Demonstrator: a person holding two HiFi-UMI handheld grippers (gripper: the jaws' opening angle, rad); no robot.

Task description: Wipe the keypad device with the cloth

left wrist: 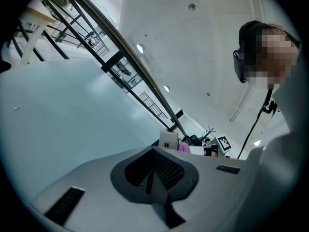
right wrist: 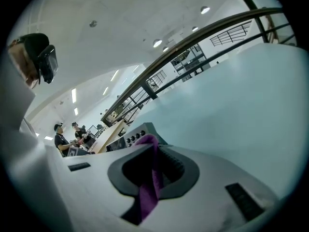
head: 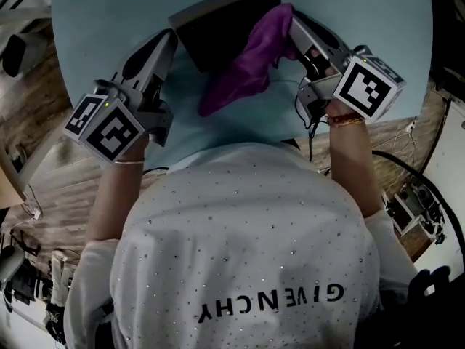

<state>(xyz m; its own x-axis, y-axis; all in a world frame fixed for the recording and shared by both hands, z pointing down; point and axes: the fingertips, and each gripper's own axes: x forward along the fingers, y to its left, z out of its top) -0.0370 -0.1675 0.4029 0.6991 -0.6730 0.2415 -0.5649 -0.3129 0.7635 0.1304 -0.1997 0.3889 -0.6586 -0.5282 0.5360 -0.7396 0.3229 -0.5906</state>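
Observation:
The dark keypad device (head: 218, 22) lies at the far middle of the pale blue round table (head: 109, 20); its buttoned edge (right wrist: 126, 139) shows past my right jaws. A purple cloth (head: 247, 64) hangs from my right gripper (head: 292, 22) and drapes over the device's right part down onto the table. My right gripper (right wrist: 153, 170) is shut on the purple cloth (right wrist: 150, 187). My left gripper (head: 171, 41) sits at the device's left corner, jaws pressed together with nothing between them (left wrist: 153, 178). A corner of the device (left wrist: 168, 139) and a bit of cloth (left wrist: 183, 147) show beyond it.
The table's near edge runs just in front of the person's torso (head: 240, 246). Wooden floor with cables (head: 407, 166) lies to the right, and equipment (head: 18, 49) stands on the left. Two people (right wrist: 65, 139) stand far off in the hall.

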